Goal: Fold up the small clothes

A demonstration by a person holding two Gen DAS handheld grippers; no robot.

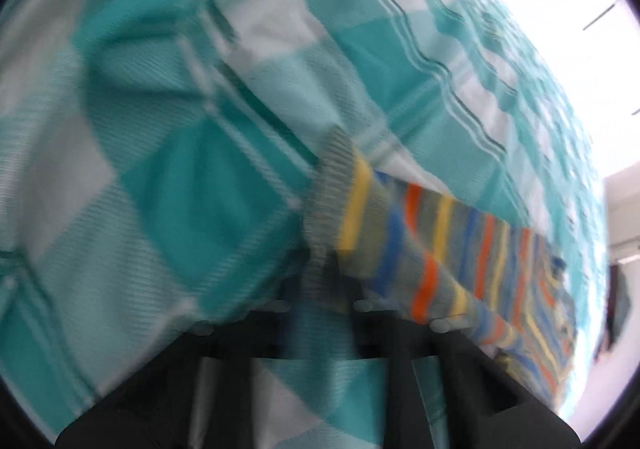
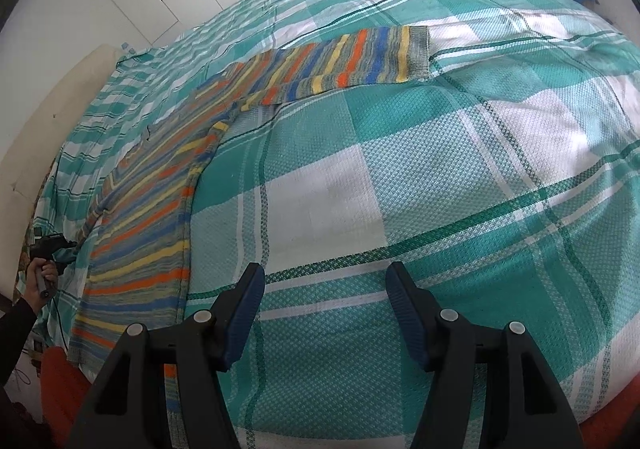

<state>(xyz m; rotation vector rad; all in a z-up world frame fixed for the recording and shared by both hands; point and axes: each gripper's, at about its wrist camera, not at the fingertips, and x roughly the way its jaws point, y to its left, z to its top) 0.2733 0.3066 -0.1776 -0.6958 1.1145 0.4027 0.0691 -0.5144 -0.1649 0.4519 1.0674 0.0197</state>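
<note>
striped sweater [image 2: 160,209] lies spread flat on the bed [image 2: 400,189], over toward the bed's left side as the right wrist view shows it, body running down to the near edge. one sleeve [image 2: 340,61] sticks straight out across the checked cover toward the middle of the bed, grey cuff at its tip. no fold made on that side yet.

left gripper [image 1: 326,285] is at the other sleeve [image 1: 400,233]. its grey cuff sits right at the finger tips and looks lifted off the cover, fabric draping away to the right. looks pinched, but the frame is blurred with motion and the tips are hidden behind the cuff, so cannot tell for sure if the fingers are closed on it. in the right wrist view that gripper is tiny at the far left edge, hand around the handle, no help there.

right gripper [image 2: 324,313] hovers over bare cover near the bed's near edge, just beside the sweater hem, fingers [image 2: 248,313] wide apart, holding nothing.

progress guess: early. garment laid out, first sleeve fold likely starting on the left. left to do: that sleeve in, other sleeve in, then body folded up. no other clothes on the bed, no folded pile in view.
</note>
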